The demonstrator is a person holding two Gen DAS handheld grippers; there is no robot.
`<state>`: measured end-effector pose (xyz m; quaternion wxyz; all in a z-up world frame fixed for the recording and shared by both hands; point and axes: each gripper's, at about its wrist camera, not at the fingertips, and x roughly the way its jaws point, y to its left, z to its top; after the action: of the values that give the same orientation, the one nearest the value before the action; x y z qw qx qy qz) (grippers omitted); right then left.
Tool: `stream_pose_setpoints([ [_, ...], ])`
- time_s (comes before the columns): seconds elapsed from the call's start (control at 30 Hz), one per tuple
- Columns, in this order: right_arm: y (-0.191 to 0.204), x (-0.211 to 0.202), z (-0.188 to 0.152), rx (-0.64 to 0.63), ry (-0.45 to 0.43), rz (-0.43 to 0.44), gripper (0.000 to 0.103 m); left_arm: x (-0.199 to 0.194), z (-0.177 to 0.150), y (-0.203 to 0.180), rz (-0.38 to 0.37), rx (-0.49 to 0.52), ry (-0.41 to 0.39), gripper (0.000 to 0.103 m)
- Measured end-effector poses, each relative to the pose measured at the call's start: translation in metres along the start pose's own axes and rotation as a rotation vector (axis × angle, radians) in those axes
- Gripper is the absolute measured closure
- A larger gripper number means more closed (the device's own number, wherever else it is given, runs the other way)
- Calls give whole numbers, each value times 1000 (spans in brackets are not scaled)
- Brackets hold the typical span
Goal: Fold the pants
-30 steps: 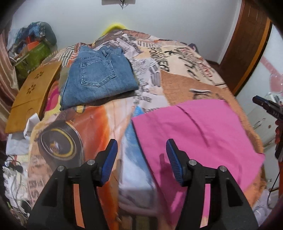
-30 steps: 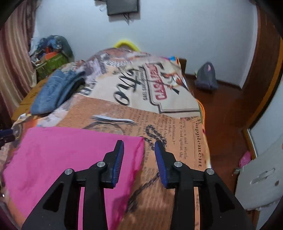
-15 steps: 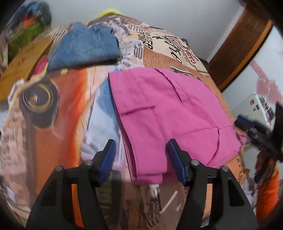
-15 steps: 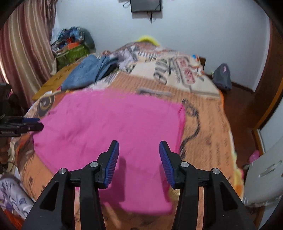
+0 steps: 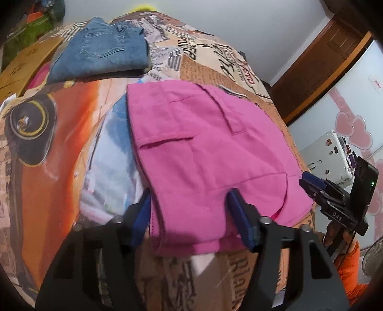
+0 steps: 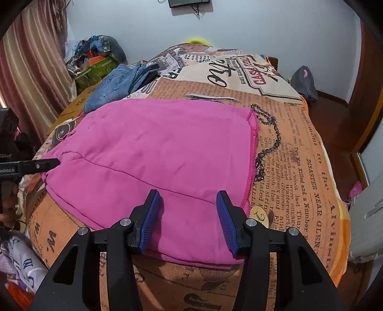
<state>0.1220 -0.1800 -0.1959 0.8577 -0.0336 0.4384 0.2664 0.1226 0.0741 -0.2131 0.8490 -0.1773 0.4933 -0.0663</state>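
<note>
1. Left gripper (image 5: 189,215) — jaws apart, straddling the near left corner of the pink pants (image 5: 205,153); nothing clamped.
2. Right gripper (image 6: 189,215) — jaws likewise apart over the near right hem.
3. Pants lie folded flat on the bed (image 6: 299,172).
4. Judgement: grasp pending; next, both grippers must pinch the near edge.
5. Containers: none identifiable; folded jeans (image 5: 100,55) lie beyond.

Home bedroom, printed bedspread (image 6: 287,148), striped curtain (image 6: 26,71), wooden door (image 5: 318,59), wall-mounted screen (image 6: 189,2)
</note>
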Motion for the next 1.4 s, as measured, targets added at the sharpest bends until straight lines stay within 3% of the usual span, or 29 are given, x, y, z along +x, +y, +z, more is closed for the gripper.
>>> stream_pose_setpoints([
  [0.07,-1,0,-1,6,1,-1,56,1,2,-4,18,21,-2,51],
  [0.23,2,-2,3,3,15,-18,56,-11,8,-12,55,78,-39,83],
  [0.3,6,-5,9,-14,10,-19,56,-19,11,-15,59,99,-59,86],
  [0.63,51,-5,54,-97,-69,54,56,-53,19,-45,126,263,-160,88],
  [0.77,70,14,60,-118,-34,99,56,-66,21,-56,167,322,-200,88],
  [1.0,98,44,49,-168,54,126,56,-71,29,-74,131,359,-212,89],
  [1.2,88,34,49,-151,45,145,56,-68,44,-105,144,429,-220,89],
  [1.4,52,1,46,-65,-28,121,56,-53,56,-141,155,510,-188,89],
])
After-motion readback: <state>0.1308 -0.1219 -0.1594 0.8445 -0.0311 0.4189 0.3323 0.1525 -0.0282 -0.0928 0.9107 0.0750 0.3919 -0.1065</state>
